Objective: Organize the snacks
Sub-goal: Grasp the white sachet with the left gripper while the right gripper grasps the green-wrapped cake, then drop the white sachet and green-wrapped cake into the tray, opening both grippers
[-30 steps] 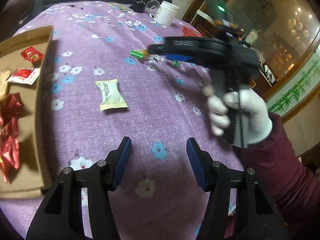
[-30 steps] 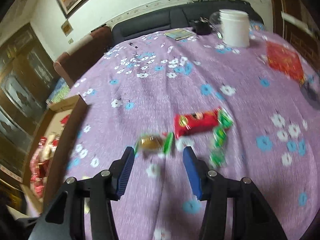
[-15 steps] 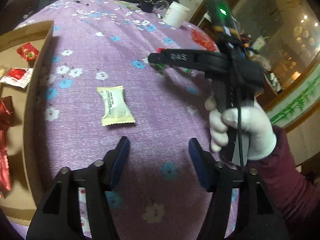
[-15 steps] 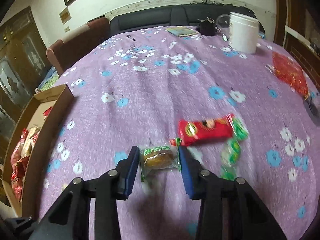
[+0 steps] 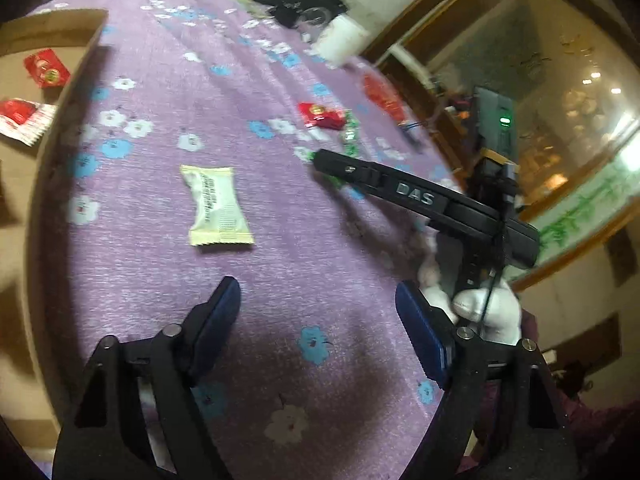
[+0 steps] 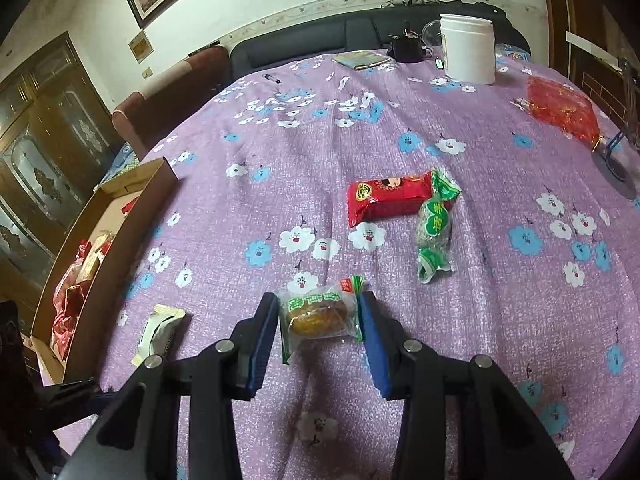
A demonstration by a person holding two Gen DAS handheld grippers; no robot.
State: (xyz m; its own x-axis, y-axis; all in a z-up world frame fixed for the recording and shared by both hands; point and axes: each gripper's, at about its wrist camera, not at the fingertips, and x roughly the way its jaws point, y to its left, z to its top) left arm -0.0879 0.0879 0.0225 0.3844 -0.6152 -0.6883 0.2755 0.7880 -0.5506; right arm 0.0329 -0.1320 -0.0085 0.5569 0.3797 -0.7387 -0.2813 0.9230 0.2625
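Observation:
My right gripper (image 6: 319,320) is closed on a clear-wrapped pastry (image 6: 318,316) with green print, its pads touching both sides of the wrapper. A red snack pack (image 6: 386,198) and a green-wrapped snack (image 6: 434,226) lie farther out. A cream snack packet (image 5: 216,206) lies ahead of my open, empty left gripper (image 5: 318,308); it also shows in the right wrist view (image 6: 158,332). The cardboard box (image 6: 120,240) with red snacks stands at the left. The right gripper's body (image 5: 420,200) shows in the left wrist view.
A purple flowered cloth (image 6: 360,140) covers the round table. A white tub (image 6: 468,54), a dark object and a booklet stand at the far edge. A red mesh bag (image 6: 560,110) lies far right. A sofa and a chair stand behind.
My right gripper moved forward and down over the clear-wrapped pastry and closed on it. My left gripper drifted slightly, staying open behind the cream packet.

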